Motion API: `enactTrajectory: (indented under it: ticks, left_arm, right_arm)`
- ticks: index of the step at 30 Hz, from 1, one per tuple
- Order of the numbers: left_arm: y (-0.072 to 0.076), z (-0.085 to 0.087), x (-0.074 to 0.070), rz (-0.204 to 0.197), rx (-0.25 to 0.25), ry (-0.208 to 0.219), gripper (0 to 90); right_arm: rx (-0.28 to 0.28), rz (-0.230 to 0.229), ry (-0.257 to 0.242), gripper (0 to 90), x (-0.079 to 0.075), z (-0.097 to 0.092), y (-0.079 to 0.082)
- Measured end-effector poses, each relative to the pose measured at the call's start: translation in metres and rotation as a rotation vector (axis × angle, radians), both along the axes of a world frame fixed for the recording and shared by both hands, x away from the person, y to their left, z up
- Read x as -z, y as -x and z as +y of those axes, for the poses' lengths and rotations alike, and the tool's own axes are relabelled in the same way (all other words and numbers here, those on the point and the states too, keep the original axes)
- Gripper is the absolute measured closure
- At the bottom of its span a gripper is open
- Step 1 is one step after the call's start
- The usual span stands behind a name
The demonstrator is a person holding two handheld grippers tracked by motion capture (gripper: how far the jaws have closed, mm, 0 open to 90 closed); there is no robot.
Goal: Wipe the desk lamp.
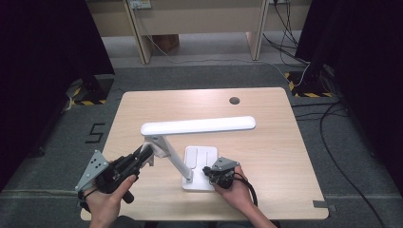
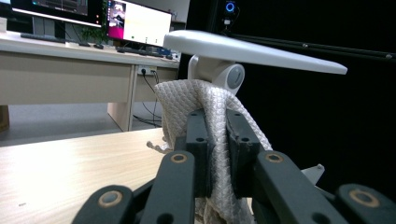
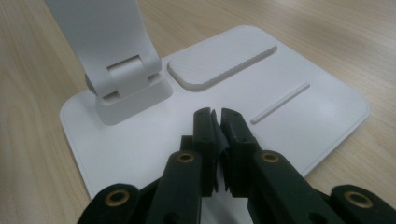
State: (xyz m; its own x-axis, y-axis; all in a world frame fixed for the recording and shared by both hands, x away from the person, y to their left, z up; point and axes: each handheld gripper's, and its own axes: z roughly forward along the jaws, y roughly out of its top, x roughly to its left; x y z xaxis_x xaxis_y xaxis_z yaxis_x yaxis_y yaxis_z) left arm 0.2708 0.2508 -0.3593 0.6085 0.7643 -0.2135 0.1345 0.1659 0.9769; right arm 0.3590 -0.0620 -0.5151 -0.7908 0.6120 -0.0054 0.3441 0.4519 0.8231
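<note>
1. Pale wooden table (image 1: pixel 266 118) stands on a grey floor in the centre of the high view, with dark curtains at both sides and desk legs along the top of the frame.
2. A white desk lamp (image 1: pixel 197 126) stands in the lower middle of the table: its flat base (image 1: pixel 199 164) lies low, its arm slants up to the left, and its long head runs level across the middle of the frame.
3. The left gripper (image 1: pixel 142 156), at the lower left of the high view, has its jaws pressed tight on a white textured cloth (image 2: pixel 196 105).
4. In the left gripper view the cloth bunches up against the lamp's hinge joint (image 2: pixel 229 74), just under the head, in the centre of the frame.
5. The right gripper (image 1: pixel 207 171), at the lower middle, rests on the base with its jaws drawn together, nothing between them.
6. In the right gripper view its tips (image 3: pixel 216 114) lie on the base (image 3: pixel 317 116), right of the arm's foot hinge (image 3: pixel 128 86).
</note>
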Motion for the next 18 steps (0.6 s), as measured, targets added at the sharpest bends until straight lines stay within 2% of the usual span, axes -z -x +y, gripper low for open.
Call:
enactTrajectory:
  ticks: [18]
  left_arm:
    - [-0.0033, -0.0049, 0.0053, 0.012, 0.004, -0.020, 81.3]
  right_arm:
    - [-0.003, 0.000, 0.001, 85.3, 0.0000, -0.0002, -0.0003]
